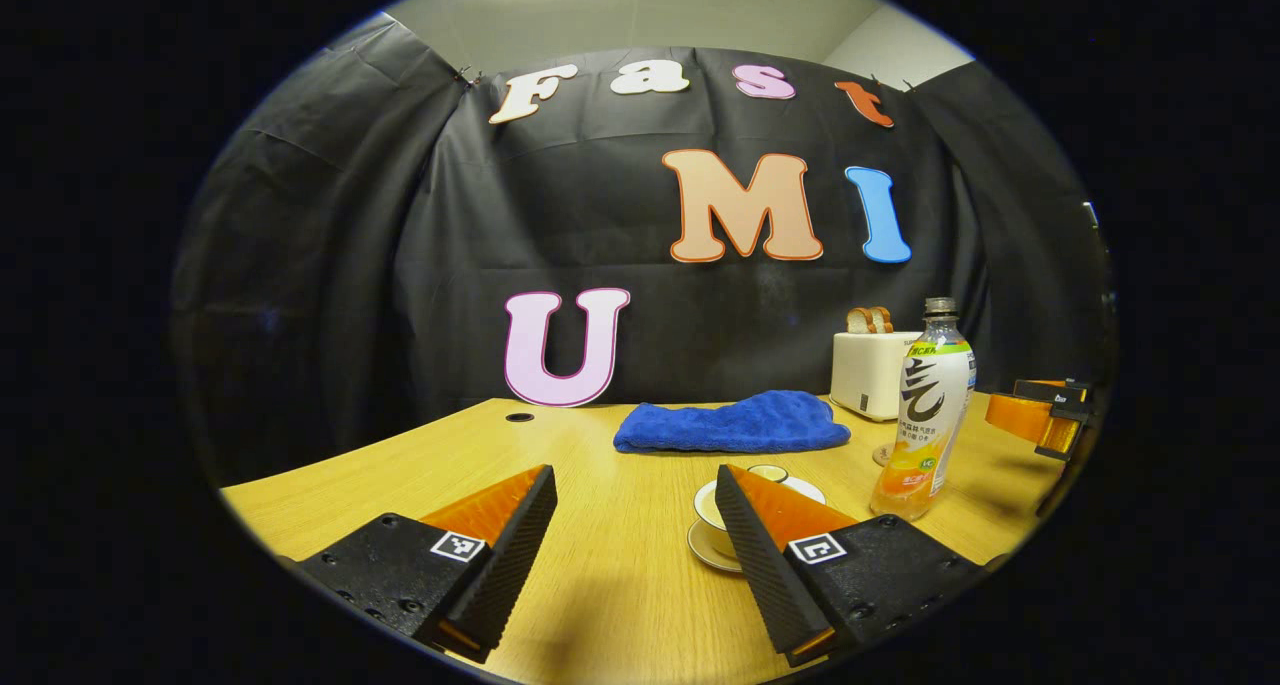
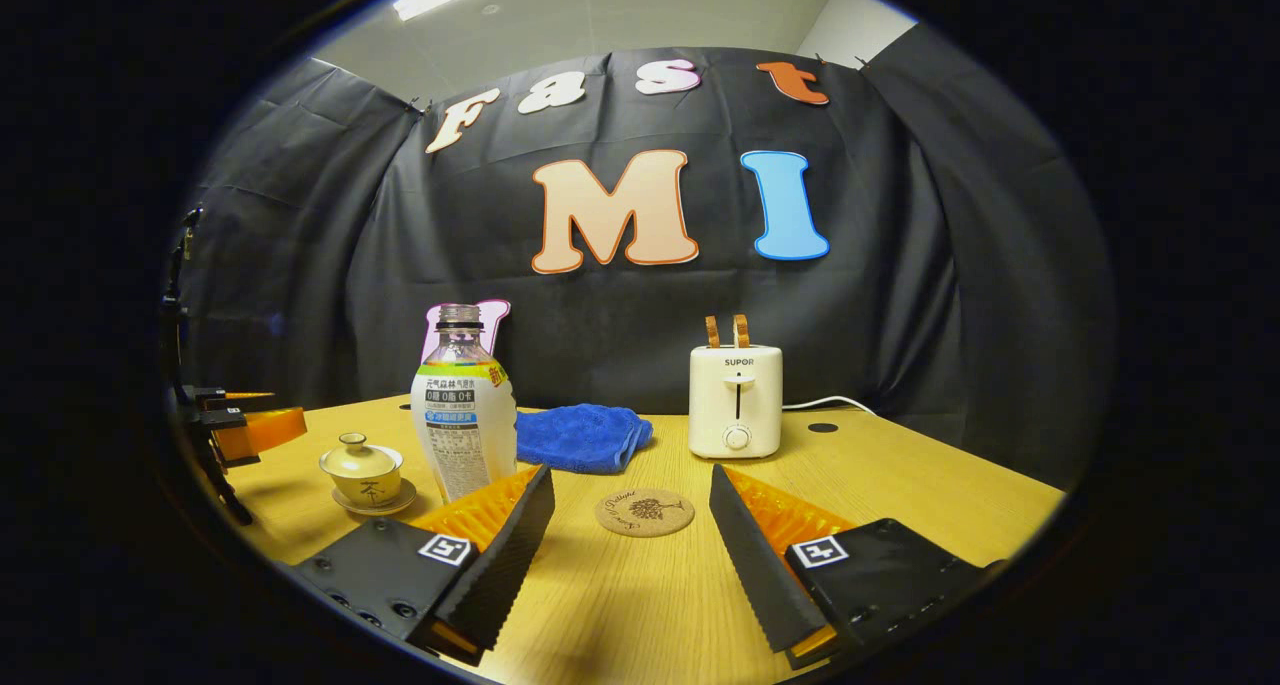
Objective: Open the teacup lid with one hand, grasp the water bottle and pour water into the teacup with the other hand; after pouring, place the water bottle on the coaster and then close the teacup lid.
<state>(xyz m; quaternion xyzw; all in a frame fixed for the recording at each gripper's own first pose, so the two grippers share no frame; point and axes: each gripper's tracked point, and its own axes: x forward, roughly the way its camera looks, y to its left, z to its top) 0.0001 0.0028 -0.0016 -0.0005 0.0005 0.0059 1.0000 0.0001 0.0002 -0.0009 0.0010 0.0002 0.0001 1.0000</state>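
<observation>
Nothing of the task is judged done: the teacup [image 2: 361, 473] is lidded, the water bottle [image 2: 464, 415] ungrasped, and both the left hand-held gripper [image 1: 636, 515] and the right hand-held gripper [image 2: 632, 515] are held wide and empty.

Right gripper [image 2: 630, 525] view: coaster [image 2: 644, 512] just ahead, between the fingers; toaster [image 2: 736, 401] beyond it, slightly right. Bottle [image 2: 463, 415] ahead-left, cloth [image 2: 582, 436] behind it. Teacup [image 2: 362, 470] on saucer [image 2: 375, 506] left of bottle. All on table [image 2: 900, 485].

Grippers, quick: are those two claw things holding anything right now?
Left gripper: open, holding nothing, teacup just ahead.
Right gripper: open, holding nothing, coaster ahead.
</observation>
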